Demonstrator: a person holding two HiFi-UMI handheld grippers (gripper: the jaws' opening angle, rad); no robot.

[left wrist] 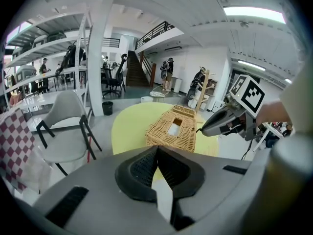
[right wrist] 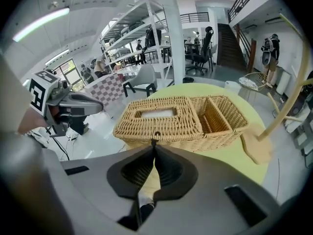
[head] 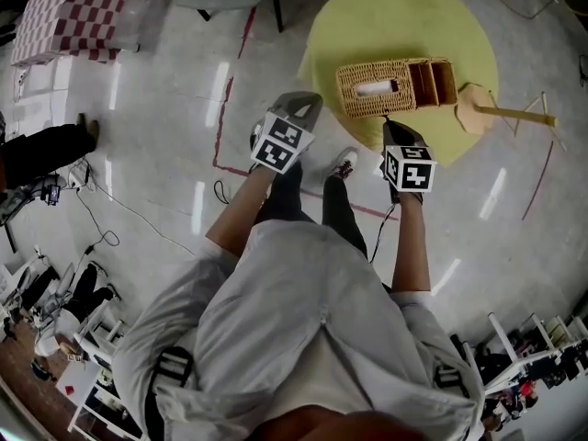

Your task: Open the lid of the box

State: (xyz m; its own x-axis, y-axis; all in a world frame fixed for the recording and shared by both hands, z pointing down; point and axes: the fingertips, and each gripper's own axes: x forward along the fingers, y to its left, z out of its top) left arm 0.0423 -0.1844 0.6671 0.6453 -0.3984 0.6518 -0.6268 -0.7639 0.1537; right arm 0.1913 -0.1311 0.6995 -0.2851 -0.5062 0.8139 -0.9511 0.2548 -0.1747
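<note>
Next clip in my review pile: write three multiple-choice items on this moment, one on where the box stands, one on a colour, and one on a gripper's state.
1. Where does the wicker box stand?
A) on the checked cloth
B) on the round table
C) on the grey chair

2. What colour is the round table's top?
A) yellow
B) white
C) red

3. How do the jaws of the right gripper stand?
A) wide apart over the floor
B) clamped on the wooden stand
C) closed at the small loop on the front edge of the lid

Answers:
1 B: the head view shows the box resting near the table's edge.
2 A: the top is yellow in all three views.
3 C: the right gripper view shows the jaw tips together at the loop, apparently pinching it, with the lid lying flat.
</note>
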